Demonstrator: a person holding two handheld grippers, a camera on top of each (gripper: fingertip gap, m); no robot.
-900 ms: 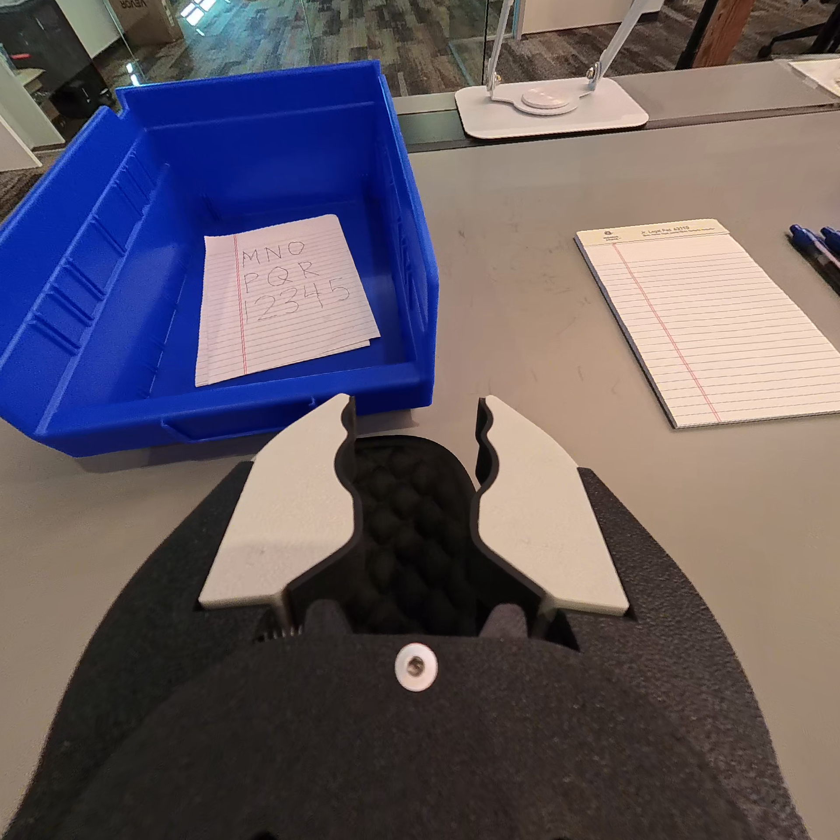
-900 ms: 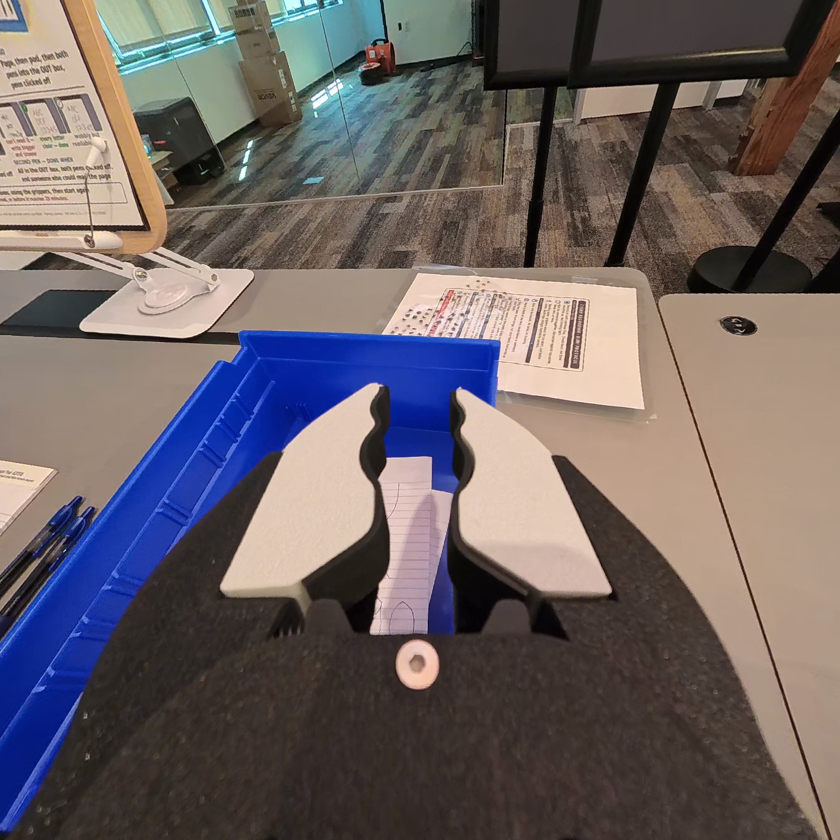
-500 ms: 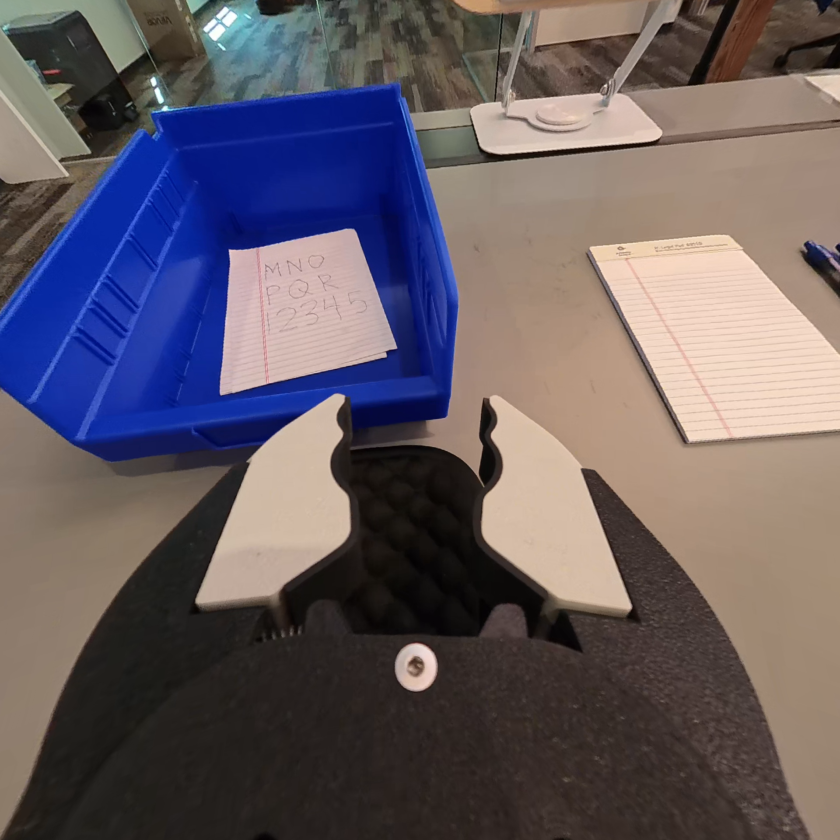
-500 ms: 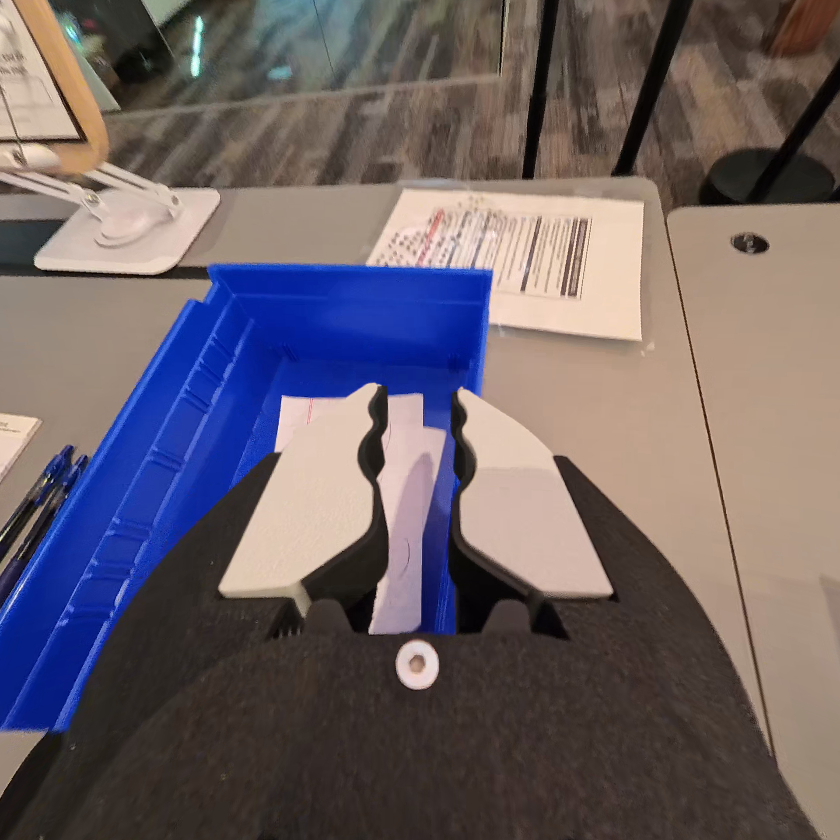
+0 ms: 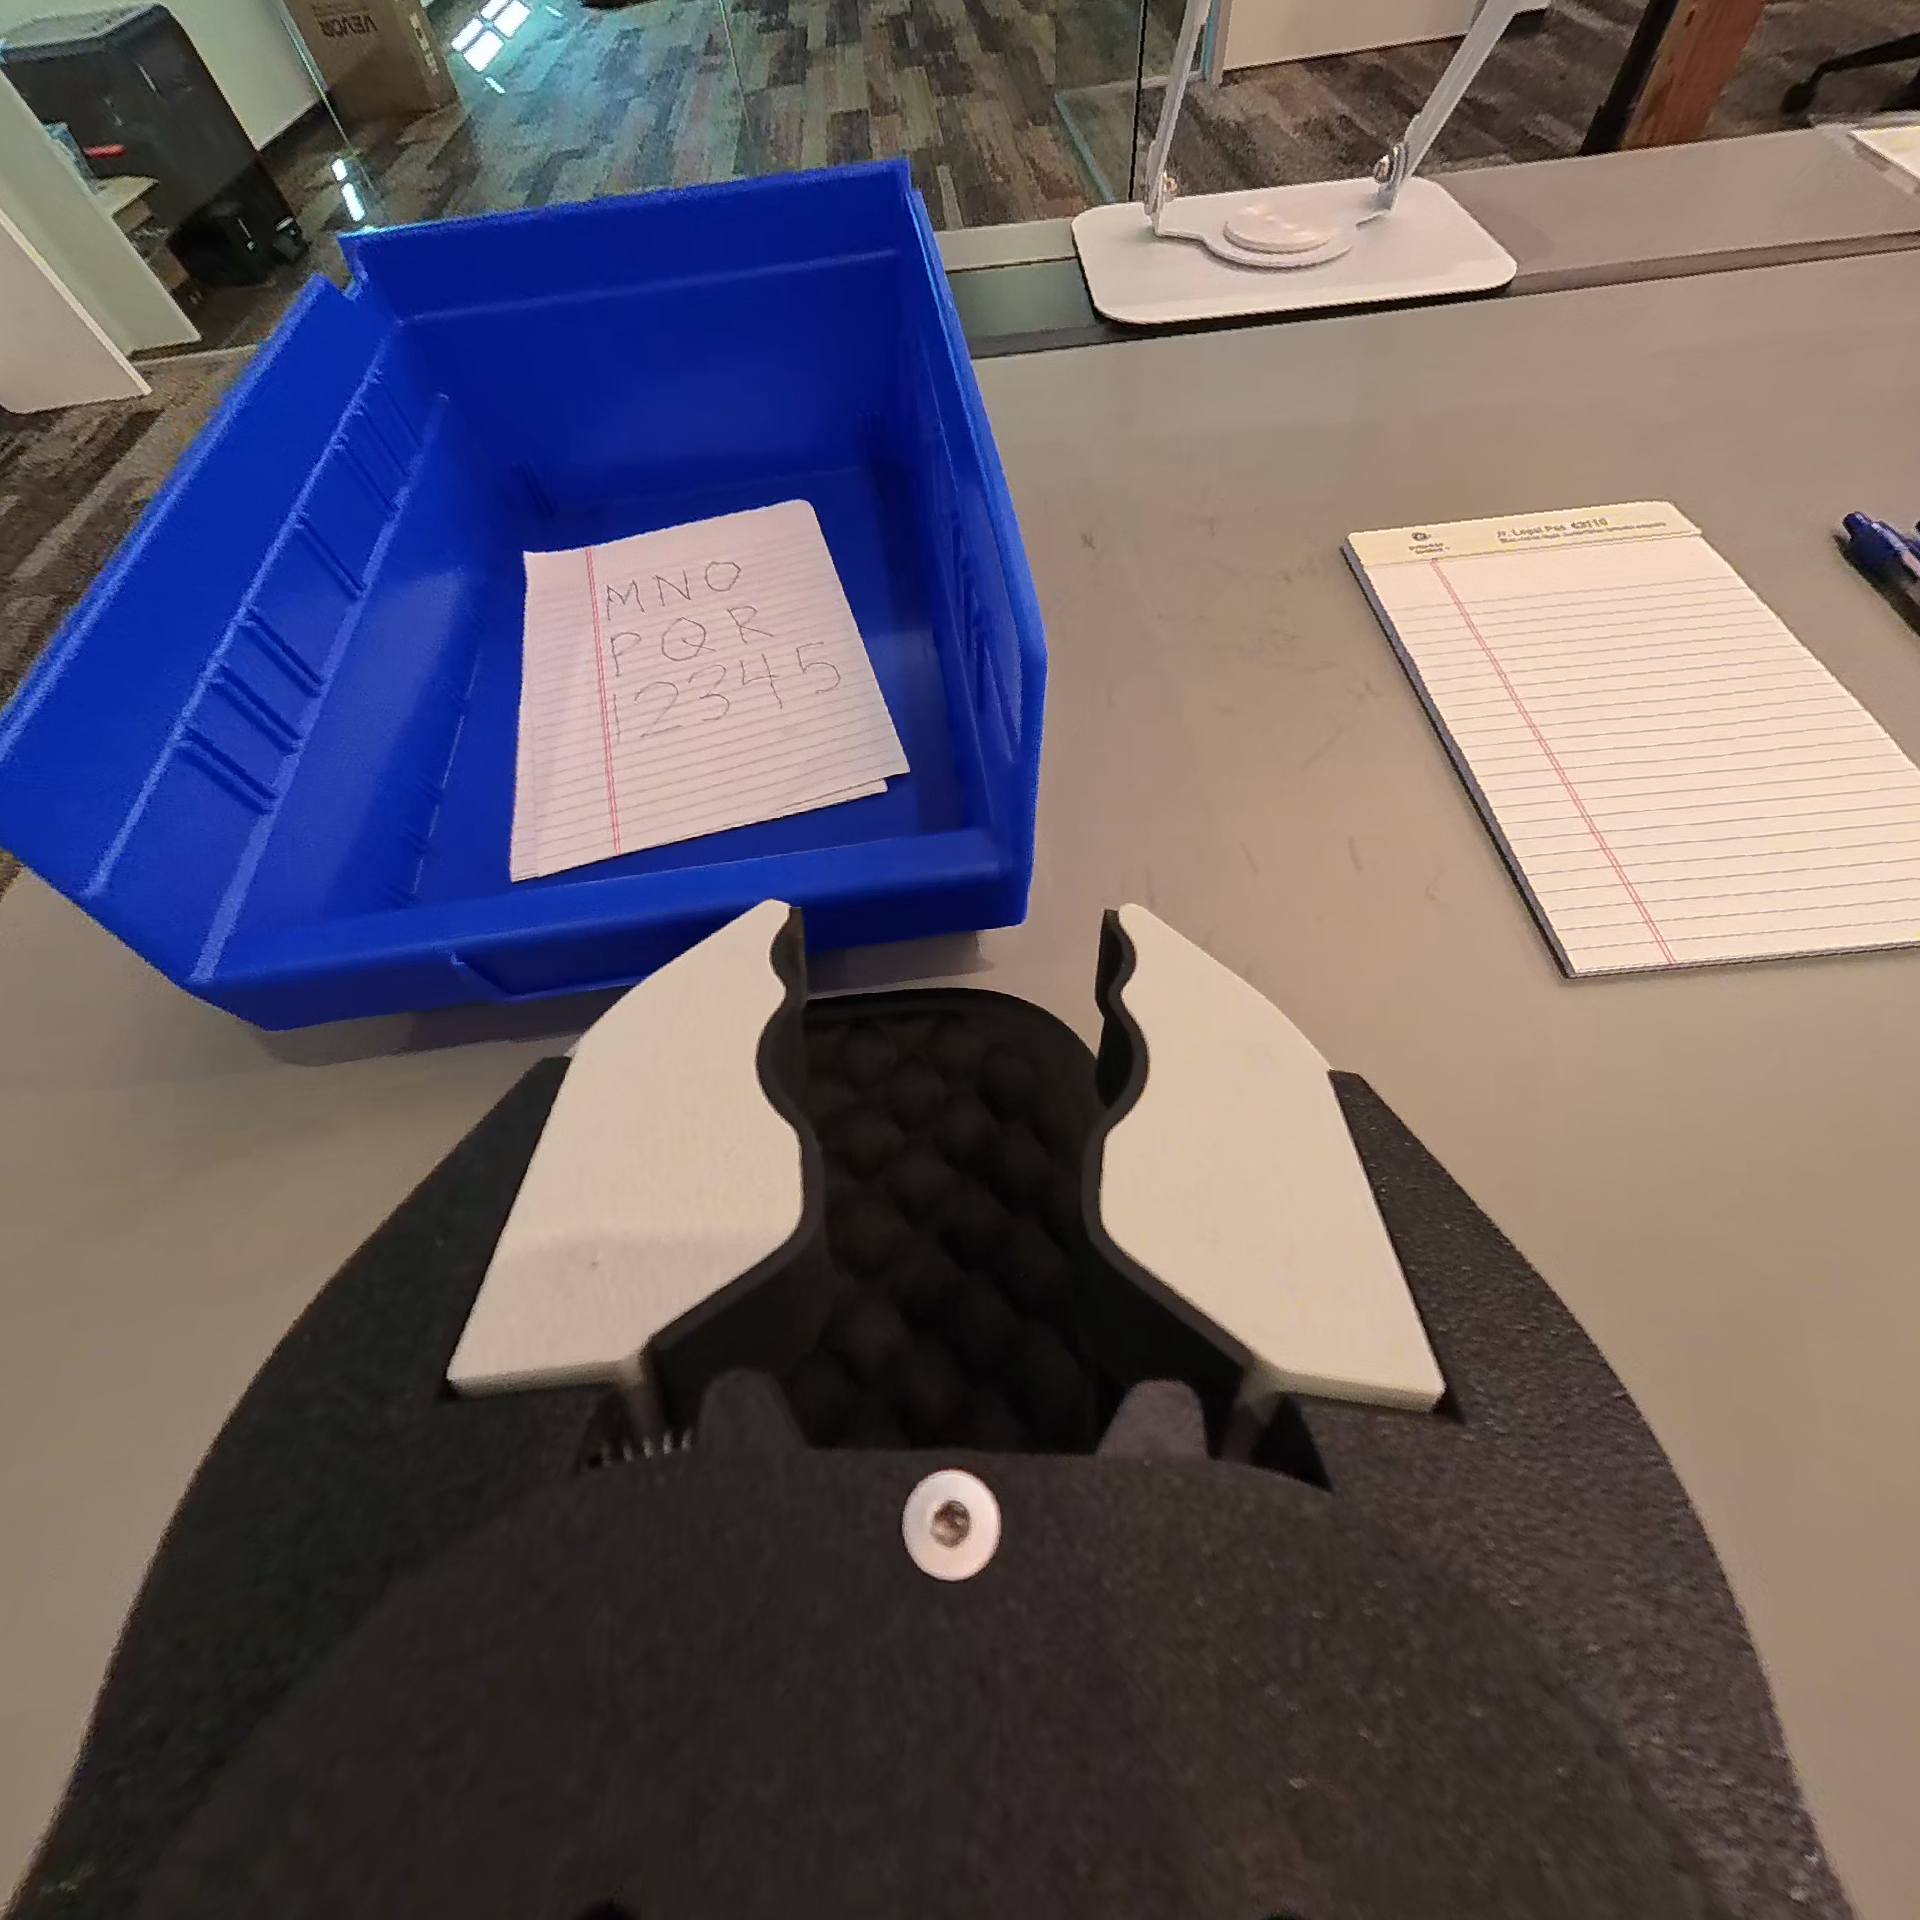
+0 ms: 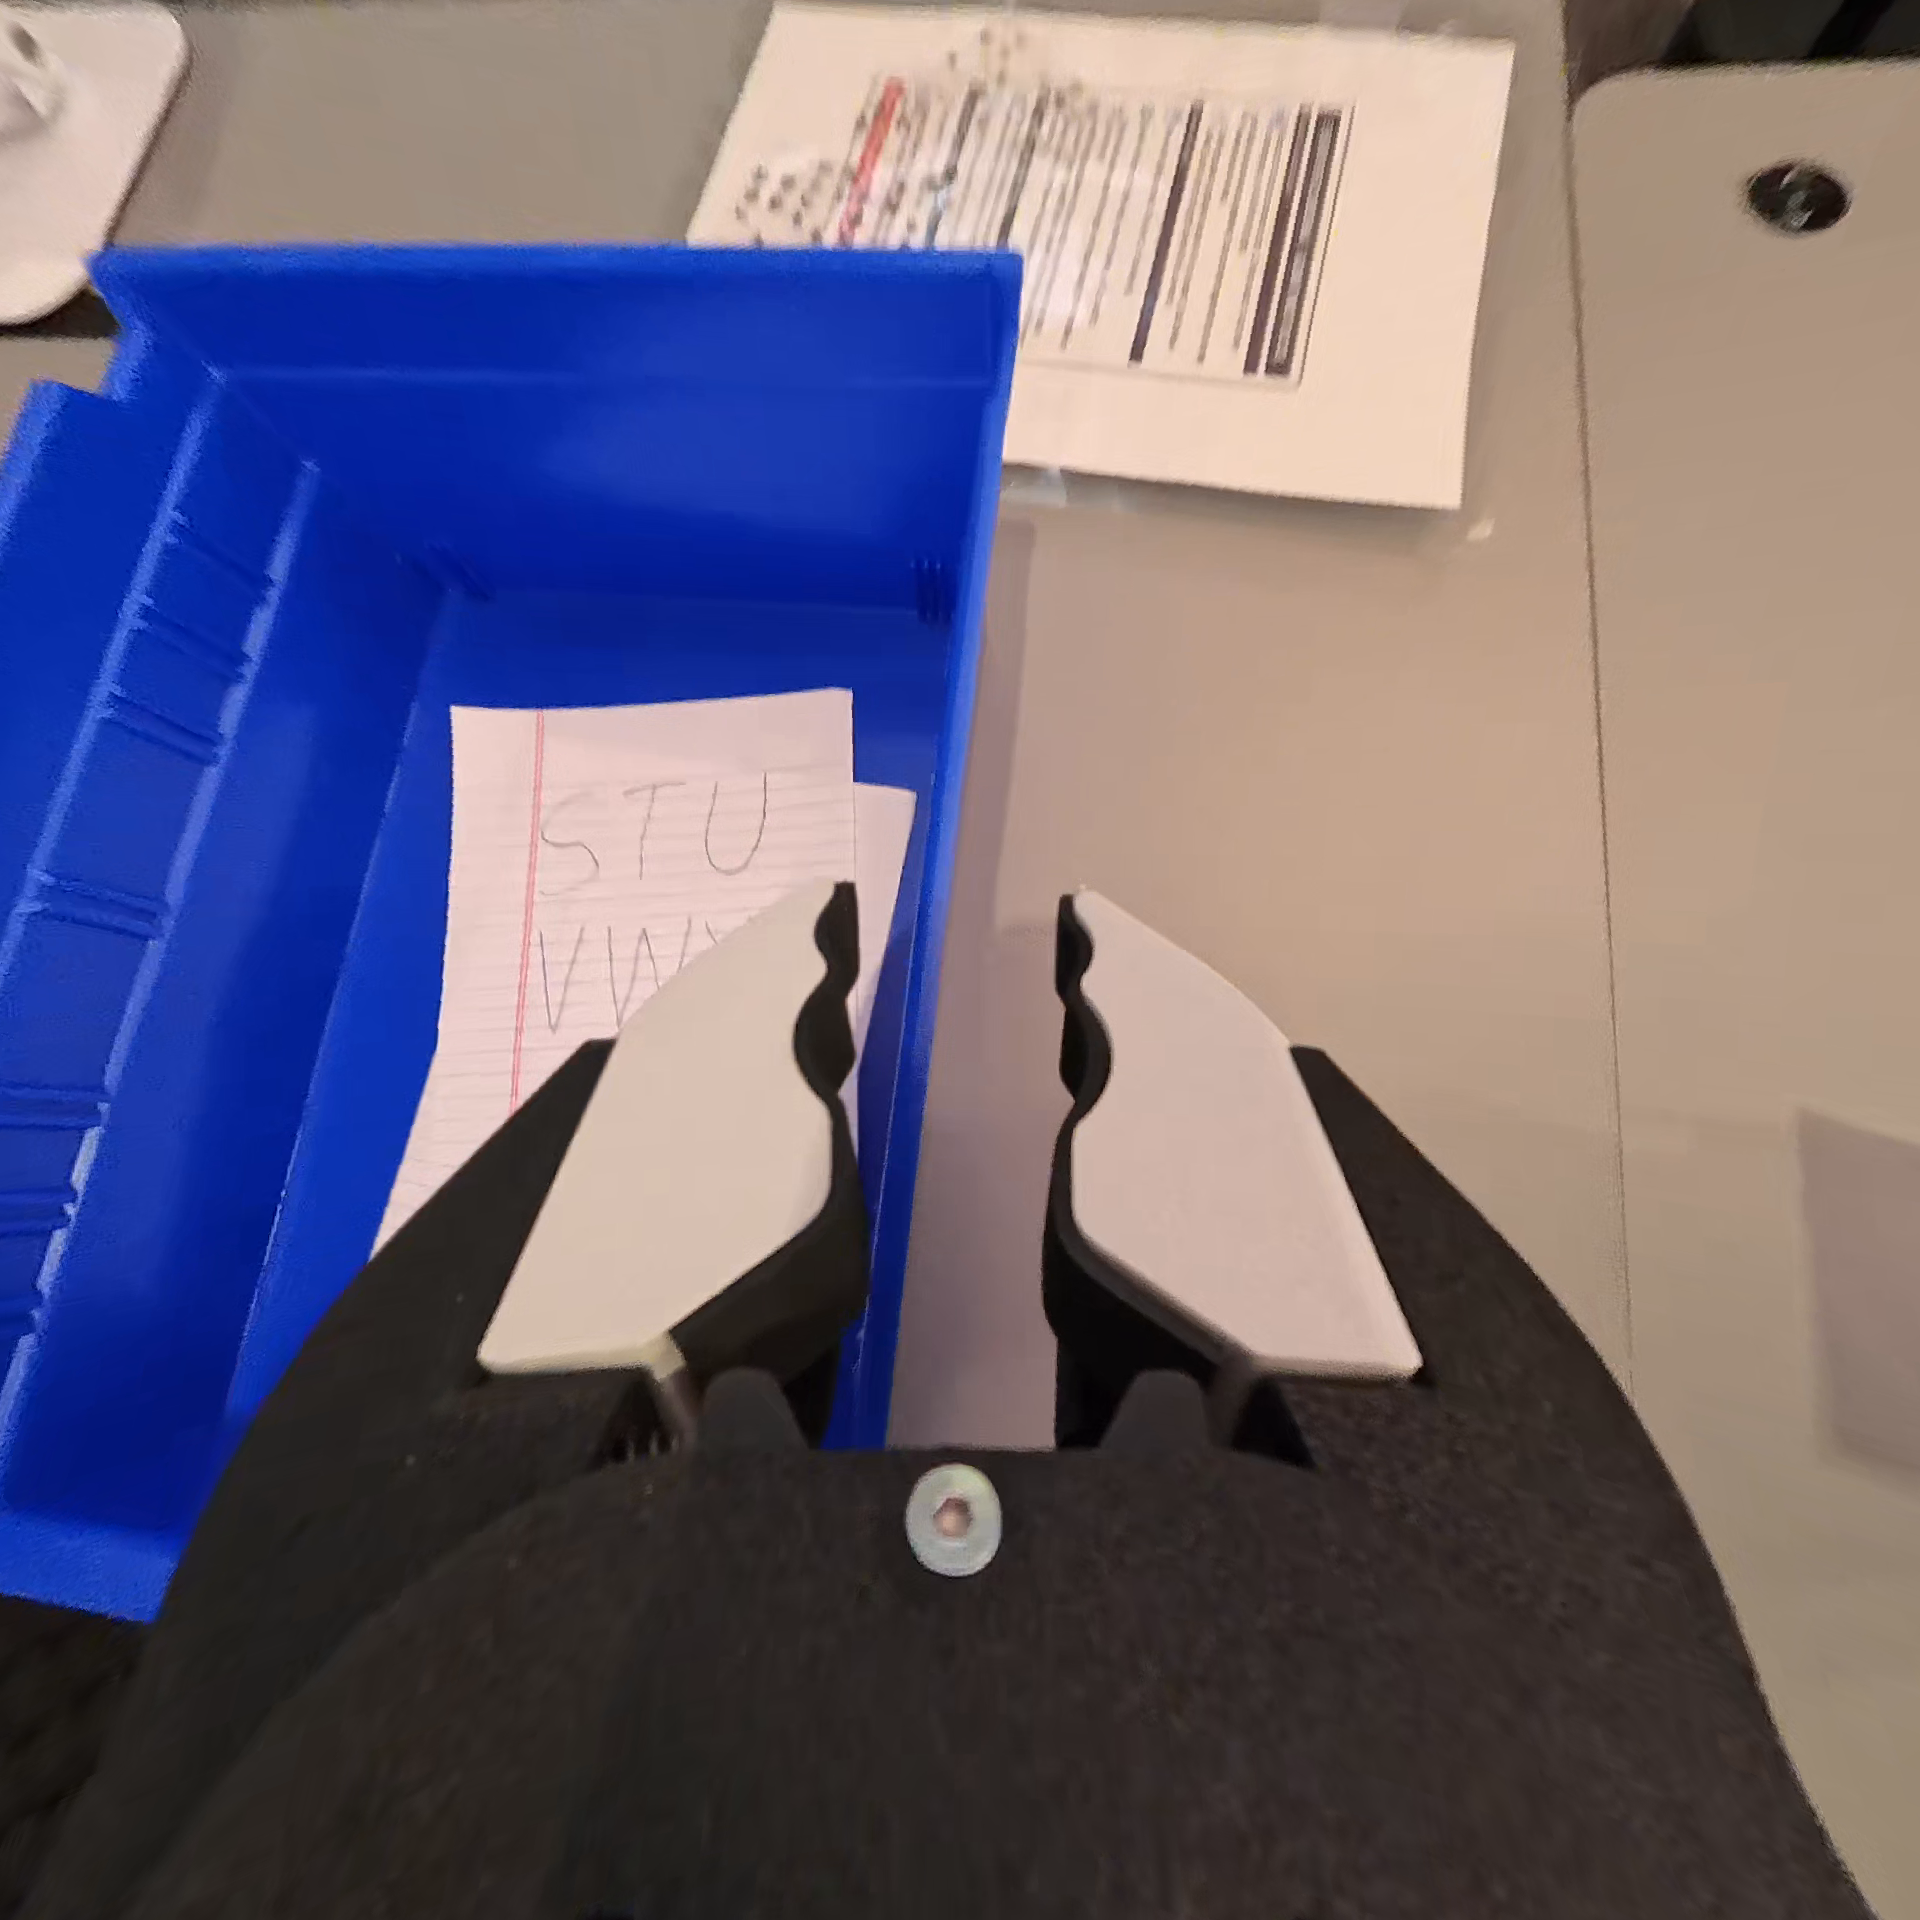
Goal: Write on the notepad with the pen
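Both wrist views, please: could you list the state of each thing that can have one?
Left tool: open, empty.
Right tool: open, empty, over the bin's side wall.
Notepad: flat on the table, top page blank.
Pens: lying beside the notepad, untouched.
Left blue bin: open-topped, holds written sheets.
Right blue bin: open-topped, holds written sheets.

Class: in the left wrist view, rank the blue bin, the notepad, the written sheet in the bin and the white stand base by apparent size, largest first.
1. Blue bin
2. Notepad, cut off by the frame edge
3. Written sheet
4. White stand base, though it sits farthest away, so its true size is unsure.
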